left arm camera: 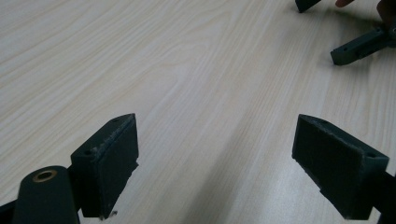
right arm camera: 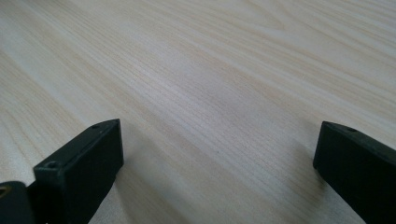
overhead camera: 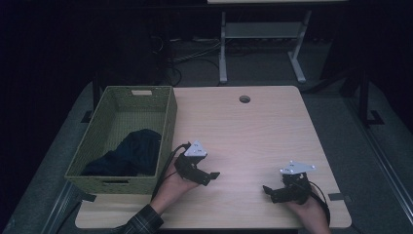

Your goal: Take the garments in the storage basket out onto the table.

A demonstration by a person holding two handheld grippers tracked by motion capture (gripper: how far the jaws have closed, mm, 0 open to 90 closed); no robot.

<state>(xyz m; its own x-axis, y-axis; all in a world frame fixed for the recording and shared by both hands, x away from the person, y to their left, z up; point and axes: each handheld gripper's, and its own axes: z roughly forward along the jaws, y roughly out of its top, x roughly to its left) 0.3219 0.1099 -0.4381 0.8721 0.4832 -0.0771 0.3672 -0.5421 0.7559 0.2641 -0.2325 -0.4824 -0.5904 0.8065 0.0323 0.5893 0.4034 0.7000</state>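
Observation:
My left gripper (overhead camera: 210,176) lies low over the light wooden table (overhead camera: 253,126), just right of the green woven basket (overhead camera: 165,122), pointing right. Its jaws stand wide apart with bare wood between them (left arm camera: 215,149), so it is open and empty. My right gripper (overhead camera: 269,191) rests near the table's front right, pointing left toward the other one. It is open too, with nothing but wood grain between its jaws (right arm camera: 219,154). In the left gripper view the right gripper's fingertips (left arm camera: 348,52) show at the top right. A dark blue cloth (overhead camera: 129,153) lies bundled inside the basket.
The basket takes up the table's left side and overhangs its edge. A round cable hole (overhead camera: 244,99) sits near the far edge. Beyond the table stand the white legs of another desk (overhead camera: 223,53) and cables on the dark floor.

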